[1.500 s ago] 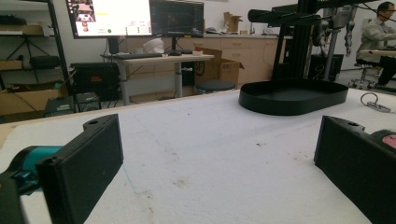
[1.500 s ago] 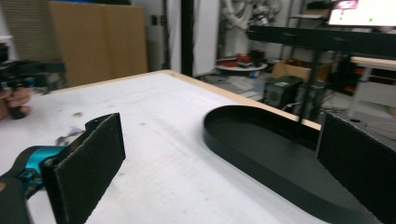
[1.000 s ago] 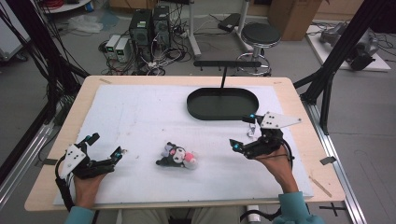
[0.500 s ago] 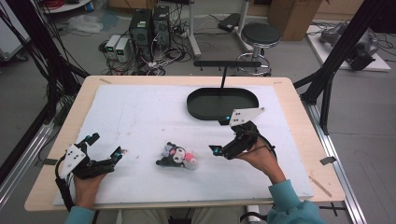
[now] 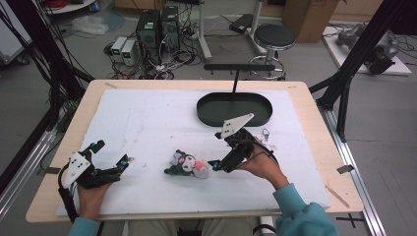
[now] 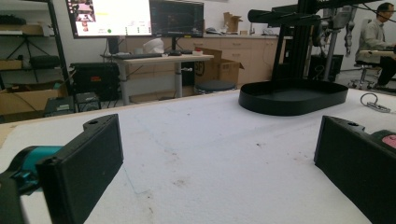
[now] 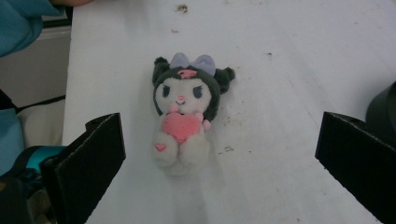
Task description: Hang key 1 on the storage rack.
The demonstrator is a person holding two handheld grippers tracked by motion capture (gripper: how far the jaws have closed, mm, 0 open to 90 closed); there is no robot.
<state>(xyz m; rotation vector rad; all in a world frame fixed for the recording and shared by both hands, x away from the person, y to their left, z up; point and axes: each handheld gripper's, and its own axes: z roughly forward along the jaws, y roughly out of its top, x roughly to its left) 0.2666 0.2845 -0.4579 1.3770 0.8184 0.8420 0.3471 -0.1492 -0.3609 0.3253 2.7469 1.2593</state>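
A wooden table (image 5: pixel 314 128) topped with a white foam mat (image 5: pixel 147 128) stands in a cluttered lab, with computers and cables on the floor behind it. At the far side of the mat a black oval tray (image 5: pixel 234 109) is set, and a small metal key ring (image 5: pixel 265 133) lies just beside its near right edge.

Near the middle of the mat's front half a small plush toy (image 5: pixel 187 164) lies on its back: dark hood, pale bow, white face, a pink heart held at its chest. It can be judged light, soft and easily squashed, with a fuzzy surface unlikely to slip; nothing about it looks fragile. A hold across the round body at the heart, or across the head, would be soundest, since the ears and feet are thin and floppy.

The right gripper (image 5: pixel 216 164) is held just beside the toy with its jaws spread wide and nothing between them. In the right gripper view the toy (image 7: pixel 186 112) is seen ahead, roughly centred between the jaws but beyond their tips, untouched. Whether the tips are low enough to close on it cannot be told.

The left gripper (image 5: pixel 125 161) rests low at the mat's near left, well apart from the toy, jaws wide and empty.
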